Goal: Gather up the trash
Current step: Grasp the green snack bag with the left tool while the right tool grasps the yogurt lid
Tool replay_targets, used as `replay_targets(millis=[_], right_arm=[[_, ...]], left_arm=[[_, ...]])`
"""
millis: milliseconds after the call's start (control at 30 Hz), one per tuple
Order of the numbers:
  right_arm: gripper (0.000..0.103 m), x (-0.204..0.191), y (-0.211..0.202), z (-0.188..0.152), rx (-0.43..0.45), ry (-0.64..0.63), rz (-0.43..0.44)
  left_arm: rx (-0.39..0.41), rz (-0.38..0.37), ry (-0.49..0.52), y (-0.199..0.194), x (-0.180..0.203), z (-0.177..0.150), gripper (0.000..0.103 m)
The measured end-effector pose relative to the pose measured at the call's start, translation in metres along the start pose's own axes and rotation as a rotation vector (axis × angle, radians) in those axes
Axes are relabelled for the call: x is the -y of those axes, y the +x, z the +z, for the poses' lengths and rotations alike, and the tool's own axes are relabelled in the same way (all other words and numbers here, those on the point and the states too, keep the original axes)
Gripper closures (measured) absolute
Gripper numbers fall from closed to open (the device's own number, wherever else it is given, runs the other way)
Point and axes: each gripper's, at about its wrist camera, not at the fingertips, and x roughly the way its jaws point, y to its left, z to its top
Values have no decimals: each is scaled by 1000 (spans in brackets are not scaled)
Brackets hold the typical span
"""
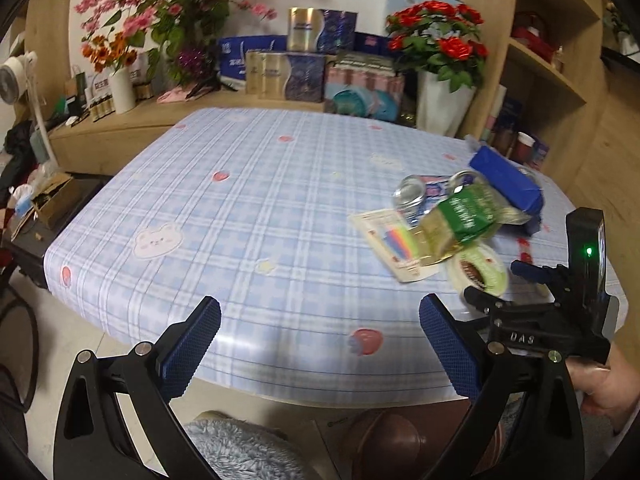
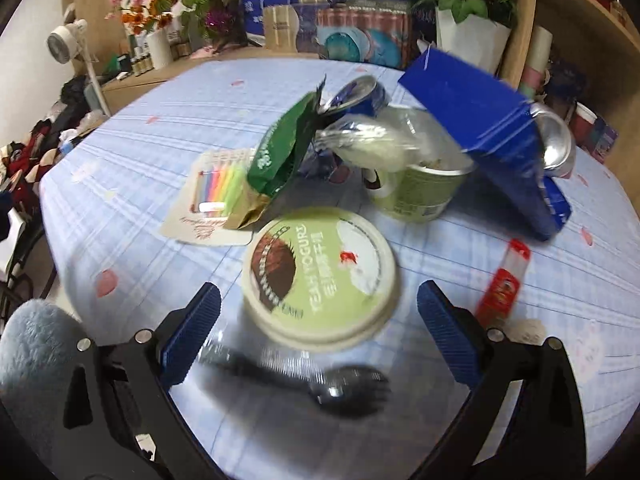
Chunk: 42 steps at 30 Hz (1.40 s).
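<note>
Left gripper (image 1: 320, 344): jaws wide apart, empty, above the surface (image 1: 248, 208) edge.
Right gripper (image 2: 318, 334): jaws wide apart, empty.
Yogurt lid (image 2: 320, 276): between the right jaws.
Black spork (image 2: 320, 384): just under them.

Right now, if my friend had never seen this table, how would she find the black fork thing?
Start at the table with the blue checked cloth and find the trash pile. Nearest the right gripper lies a round green yogurt lid. The spork lies just in front of that lid, between the open fingers; it is the only black piece, flat, with short prongs.
</note>
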Motion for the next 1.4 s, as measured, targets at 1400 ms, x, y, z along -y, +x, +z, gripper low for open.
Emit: replay_targets(millis=[1400], right_arm=[[17,87,-88,-59,133,227,-66]], left_arm=[[-48,-81,457,132,163,44,14]])
